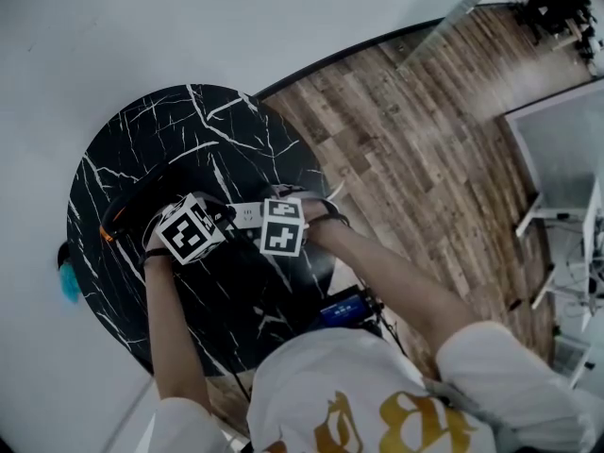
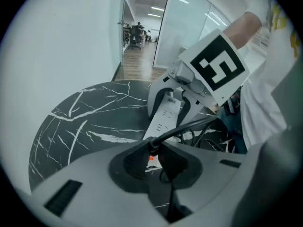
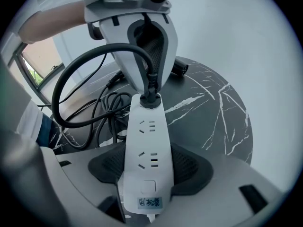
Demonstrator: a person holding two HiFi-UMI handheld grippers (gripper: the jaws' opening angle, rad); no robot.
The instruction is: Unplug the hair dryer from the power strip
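Round black marble-look counter (image 1: pixel 189 121) with white veins. Wood plank floor (image 1: pixel 425 140) on one side, plain white surface on the other. White plastic power strip (image 3: pixel 146 126) lies on the counter near mid-top, long axis running between the two claws. Black hair-dryer plug (image 3: pixel 150 98) is seated in the strip's end socket, the one farthest from the right claw. The two socket sets nearer that claw are bare. Thick black cord (image 3: pixel 55 96) leaves the plug, arcs up in a wide loop and drops into a loose tangle on the counter beside the strip.

Left claw (image 2: pixel 151 152): clenched on the plug, a pad on each side, pointing steeply down. A small red light glows just under the plug in the left gripper view.

Right claw (image 3: pixel 147 162): clamped across the strip's switch end, one pad on each long edge.

The claws face each other with tips close together. Marker cubes (image 1: pixel 189 231) sit side by side in the head view.

Black cylindrical part (image 3: pixel 179 68) lies on the counter behind the left claw; can't tell if it's the dryer body. Person in a white shirt with gold print (image 1: pixel 359 394) stands at the counter's edge, forearms reaching over it. Teal object (image 1: pixel 68 281) sits just off the counter's left rim.
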